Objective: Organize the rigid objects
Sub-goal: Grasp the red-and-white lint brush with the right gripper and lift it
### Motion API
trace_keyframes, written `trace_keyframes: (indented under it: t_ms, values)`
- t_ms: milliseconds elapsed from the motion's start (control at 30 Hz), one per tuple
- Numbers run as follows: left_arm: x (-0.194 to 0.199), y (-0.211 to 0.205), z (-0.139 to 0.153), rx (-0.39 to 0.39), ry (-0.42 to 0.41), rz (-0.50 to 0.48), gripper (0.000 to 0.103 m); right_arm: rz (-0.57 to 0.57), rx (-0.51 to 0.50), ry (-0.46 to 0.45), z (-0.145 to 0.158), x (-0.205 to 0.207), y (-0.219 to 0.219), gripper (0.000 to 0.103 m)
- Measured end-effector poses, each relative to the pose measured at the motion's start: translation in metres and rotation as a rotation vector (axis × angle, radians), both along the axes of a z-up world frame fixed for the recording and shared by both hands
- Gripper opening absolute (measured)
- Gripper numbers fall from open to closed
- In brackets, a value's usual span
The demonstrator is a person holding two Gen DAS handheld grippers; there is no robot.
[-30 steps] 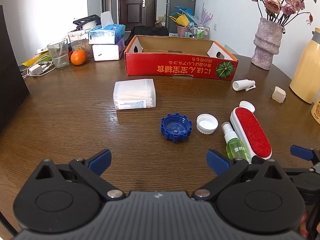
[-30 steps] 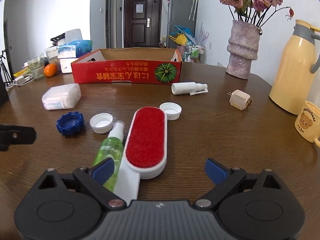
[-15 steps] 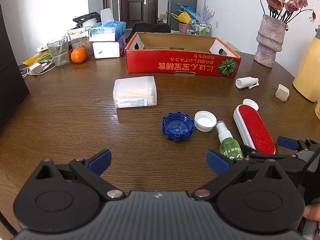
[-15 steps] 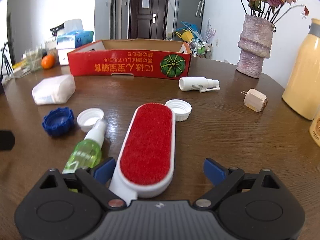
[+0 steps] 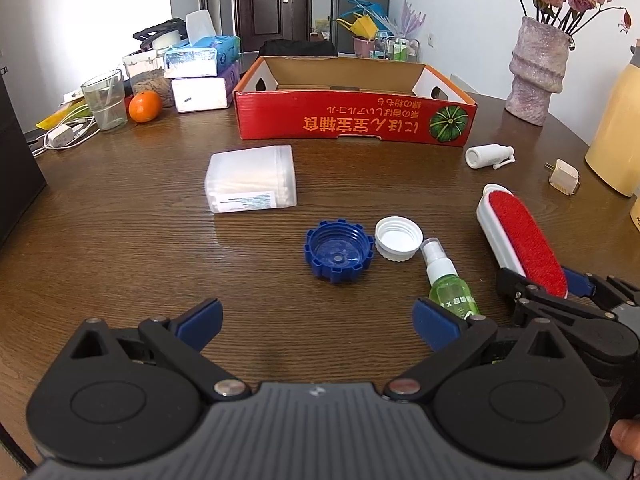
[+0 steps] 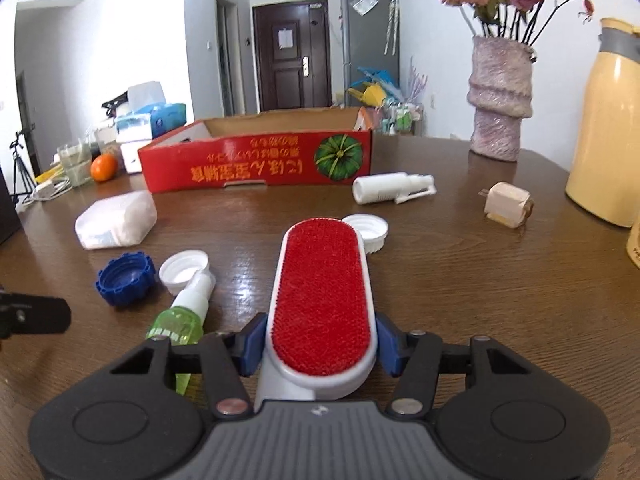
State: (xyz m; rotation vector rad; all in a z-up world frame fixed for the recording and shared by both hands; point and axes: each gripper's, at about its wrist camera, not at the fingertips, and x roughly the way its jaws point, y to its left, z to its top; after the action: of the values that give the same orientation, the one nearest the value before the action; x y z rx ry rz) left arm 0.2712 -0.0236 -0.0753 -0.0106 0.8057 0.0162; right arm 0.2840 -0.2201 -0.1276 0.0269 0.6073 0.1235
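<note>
right gripper (image 6: 320, 344) closed on lint brush (image 6: 322, 300).

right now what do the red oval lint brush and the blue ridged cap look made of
Red oval lint brush: glossy white plastic frame, apparently; the red pad looks like matte, nubby fabric pile. Blue ridged cap: likely hard moulded plastic, with a slight sheen and crisp ridges.

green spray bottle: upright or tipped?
Tipped. The green spray bottle lies on its side on the table, nozzle toward a white cap, beside the lint brush.
</note>
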Motion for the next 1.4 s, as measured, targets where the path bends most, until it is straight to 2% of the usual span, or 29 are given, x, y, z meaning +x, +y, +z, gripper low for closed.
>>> trace_keyframes:
  t_ms: [233,800,1400]
  values:
    - [0.007,-0.01,-0.003,0.006,0.012,-0.011,0.103,-0.021,0.006,-0.038,0.003,-0.005,-0.005,0.055]
    - [0.016,-0.043,-0.002,0.007,0.019,-0.064,0.103,-0.061,0.033,-0.066,0.005,-0.01,-0.022,0.055]
    - [0.028,-0.062,-0.026,0.018,0.082,-0.073,0.103,-0.082,0.047,-0.08,0.005,-0.011,-0.034,0.055]
